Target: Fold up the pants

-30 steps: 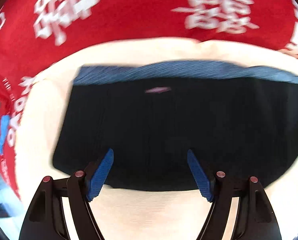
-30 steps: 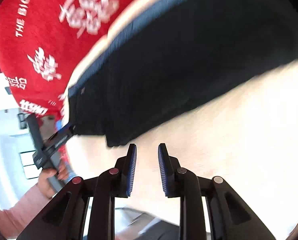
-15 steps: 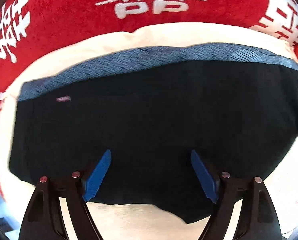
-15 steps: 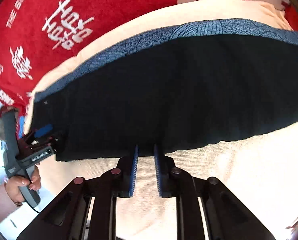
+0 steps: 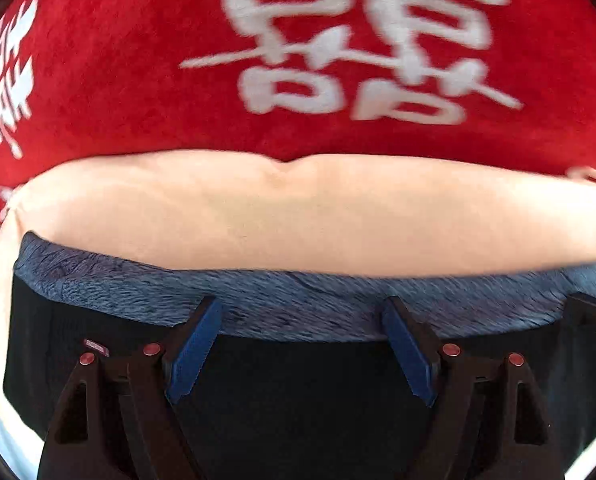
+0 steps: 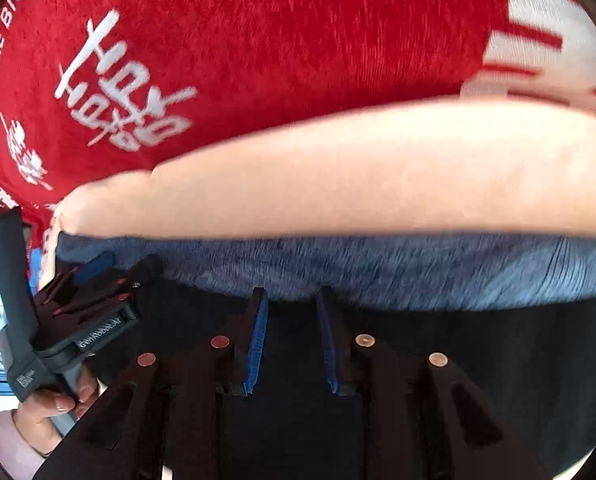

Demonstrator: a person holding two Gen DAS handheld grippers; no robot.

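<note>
Over the blue waistband (image 5: 281,300) of the black pants (image 5: 298,408), both grippers now sit with their fingertips at the band's near edge; a second ago the left wrist view showed the whole folded garment from farther back, with the near hem at the fingers, and the right wrist view had its fingers over bare cream towel short of the pants. The pants lie flat on the cream towel (image 5: 298,216), which lies on a red blanket (image 5: 137,80) beyond the waistband. The left gripper (image 5: 302,340) stands wide apart with nothing pinched, its blue pads (image 5: 193,348) spread over the fabric just below the waistband, a little wider than a second ago. The right gripper (image 6: 291,334) has a narrow gap that is opening slightly, black cloth showing behind the gap and nothing visibly pinched between its pads (image 6: 257,344). In the right wrist view the left gripper (image 6: 89,280) appears at the waistband's left end, held by a hand (image 6: 57,400) in a pink sleeve (image 6: 5,444); it was well short of the band half a second ago. White writing on the blanket reads "THE BI…" near the left edge, cut off, beside large white Chinese characters, blurred. A label on the left gripper's body reads roughly "GenRobot.AI". A small red tag (image 5: 95,346) sits on the pants below the waistband's left part; its text is too small to read.
</note>
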